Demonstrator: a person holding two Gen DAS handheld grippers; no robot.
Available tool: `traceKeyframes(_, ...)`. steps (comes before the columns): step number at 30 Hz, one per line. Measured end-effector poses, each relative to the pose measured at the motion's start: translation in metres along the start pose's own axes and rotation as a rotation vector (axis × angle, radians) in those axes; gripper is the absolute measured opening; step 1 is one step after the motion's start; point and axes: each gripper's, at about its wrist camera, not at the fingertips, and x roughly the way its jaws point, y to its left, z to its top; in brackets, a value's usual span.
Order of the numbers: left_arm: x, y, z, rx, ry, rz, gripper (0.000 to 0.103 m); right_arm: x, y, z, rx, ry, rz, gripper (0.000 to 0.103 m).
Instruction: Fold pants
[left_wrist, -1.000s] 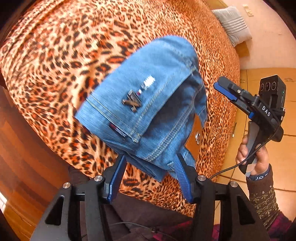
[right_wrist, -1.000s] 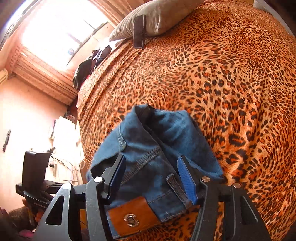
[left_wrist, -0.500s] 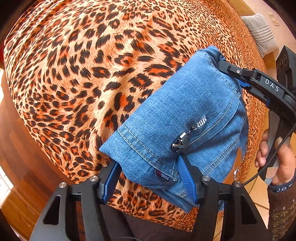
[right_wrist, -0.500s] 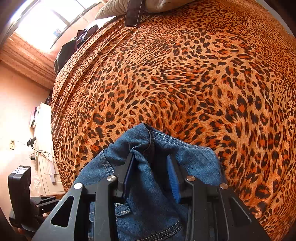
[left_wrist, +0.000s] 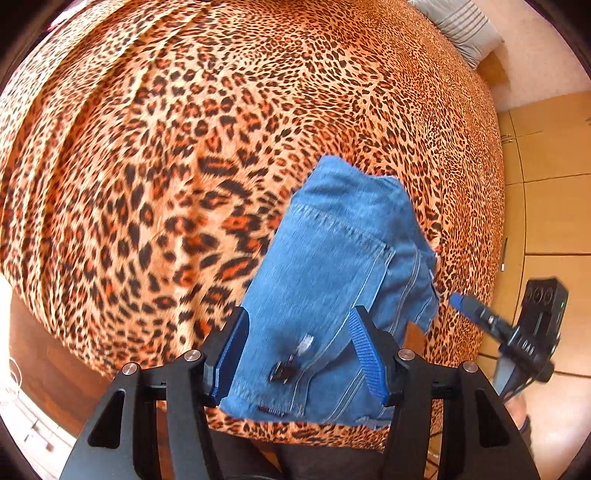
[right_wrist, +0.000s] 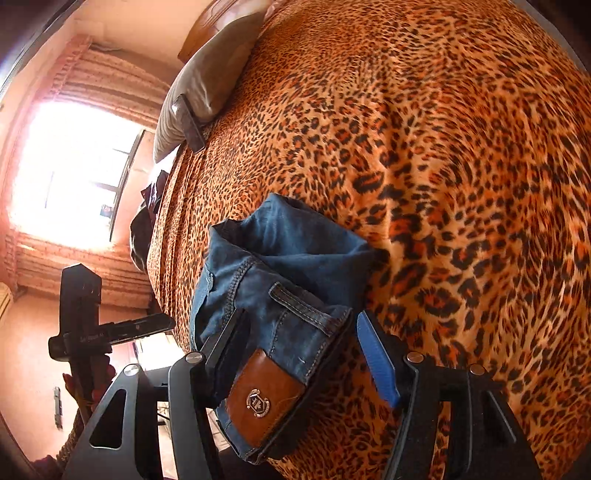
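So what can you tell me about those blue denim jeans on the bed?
The blue denim jeans lie folded into a compact bundle near the edge of the leopard-print bedspread. Pale stitching, a back pocket, a belt loop and a brown leather waistband patch with a metal badge show. Open gripper fingers frame the bundle in both views.

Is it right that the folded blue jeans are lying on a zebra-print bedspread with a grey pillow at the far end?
Not quite: the bedspread is leopard-print, orange with dark spots, not zebra-print. The right wrist view shows it, with the folded blue jeans lying on it and the grey pillow at the far end.
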Motion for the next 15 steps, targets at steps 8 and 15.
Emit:
traceKeyframes(8,0.058,-0.039,0.075,0.174,0.154,0.083,0.057,0.031,-0.008,-0.035,0.171,-0.134,0.018,0.030)
traceKeyframes(15,0.102,-0.050,0.112,0.272,0.240,0.110,0.056,0.032,0.011,-0.024,0.169,-0.200,-0.313,0.020)
